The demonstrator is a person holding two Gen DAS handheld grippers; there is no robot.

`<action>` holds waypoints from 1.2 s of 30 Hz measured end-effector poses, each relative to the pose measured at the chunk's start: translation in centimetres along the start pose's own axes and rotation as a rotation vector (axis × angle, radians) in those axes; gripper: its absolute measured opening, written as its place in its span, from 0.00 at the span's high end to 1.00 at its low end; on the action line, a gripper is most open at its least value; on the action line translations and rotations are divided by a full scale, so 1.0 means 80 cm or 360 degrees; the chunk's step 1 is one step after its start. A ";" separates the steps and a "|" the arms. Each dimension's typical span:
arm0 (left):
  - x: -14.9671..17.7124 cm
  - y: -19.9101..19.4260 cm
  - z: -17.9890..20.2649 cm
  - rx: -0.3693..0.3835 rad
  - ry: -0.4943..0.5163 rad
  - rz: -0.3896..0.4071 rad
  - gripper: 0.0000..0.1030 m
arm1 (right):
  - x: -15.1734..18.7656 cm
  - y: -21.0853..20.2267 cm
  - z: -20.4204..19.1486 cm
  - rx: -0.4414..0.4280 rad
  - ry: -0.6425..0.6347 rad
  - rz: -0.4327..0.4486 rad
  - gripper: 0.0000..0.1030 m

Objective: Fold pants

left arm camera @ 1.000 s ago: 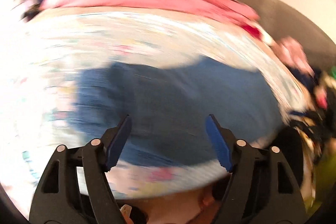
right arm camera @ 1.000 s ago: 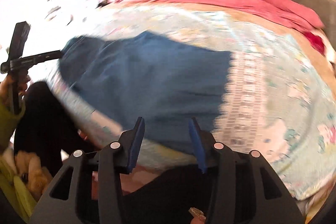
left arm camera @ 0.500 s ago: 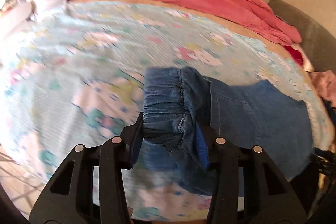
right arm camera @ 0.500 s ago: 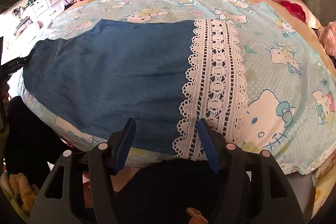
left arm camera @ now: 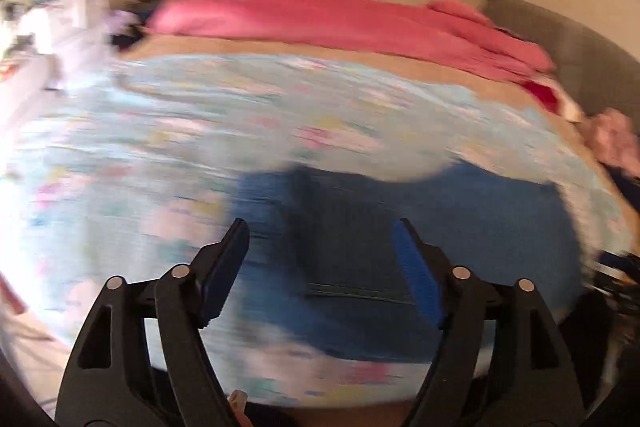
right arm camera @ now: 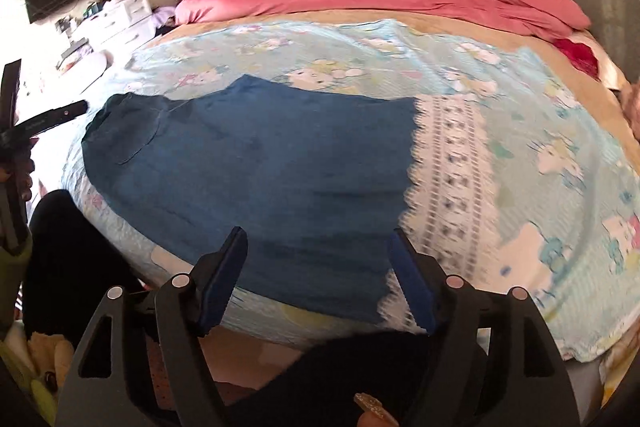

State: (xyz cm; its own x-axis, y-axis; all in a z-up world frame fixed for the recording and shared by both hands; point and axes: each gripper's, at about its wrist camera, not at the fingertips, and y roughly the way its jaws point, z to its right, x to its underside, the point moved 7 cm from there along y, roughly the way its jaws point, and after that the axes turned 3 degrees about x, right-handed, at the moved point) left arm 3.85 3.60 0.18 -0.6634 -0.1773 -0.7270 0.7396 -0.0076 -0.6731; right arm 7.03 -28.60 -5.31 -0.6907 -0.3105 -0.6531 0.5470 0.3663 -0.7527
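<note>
Blue pants [right arm camera: 256,167] lie flat on the near bed [right arm camera: 540,99]. Left gripper [left arm camera: 320,267] and right gripper [right arm camera: 318,267] hover above, fingers opening wide, holding nothing.

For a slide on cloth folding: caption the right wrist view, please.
Right gripper, jaws opening and empty, above blue pants with white lace hem lying flat on a cartoon-print bedsheet.

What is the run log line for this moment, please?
pants: flat on bed | left hand-held gripper: opening, empty | right hand-held gripper: opening, empty
</note>
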 end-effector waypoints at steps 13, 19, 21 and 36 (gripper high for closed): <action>0.059 0.084 0.084 0.0197 0.0274 -0.0396 0.29 | 0.018 0.049 -0.012 0.0049 -0.0006 -0.0178 0.26; 0.000 0.072 0.124 0.0342 0.0336 -0.0255 0.24 | -0.009 0.028 -0.010 0.0034 0.0018 -0.0012 0.26; -0.022 0.089 0.129 0.0368 0.0330 -0.0250 0.24 | -0.010 0.038 -0.002 0.0063 0.0049 -0.0055 0.26; -0.054 0.252 0.157 0.0541 0.0321 -0.0554 0.70 | 0.005 0.059 0.009 0.0087 0.0112 -0.0150 0.21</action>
State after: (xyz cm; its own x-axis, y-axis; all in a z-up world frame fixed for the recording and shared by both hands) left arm 23.06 -8.20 -8.59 -0.8603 0.0854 -0.5026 0.4445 -0.3568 -0.8216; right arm 9.66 -27.61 -9.19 -0.7708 -0.2782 -0.5732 0.5017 0.2893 -0.8152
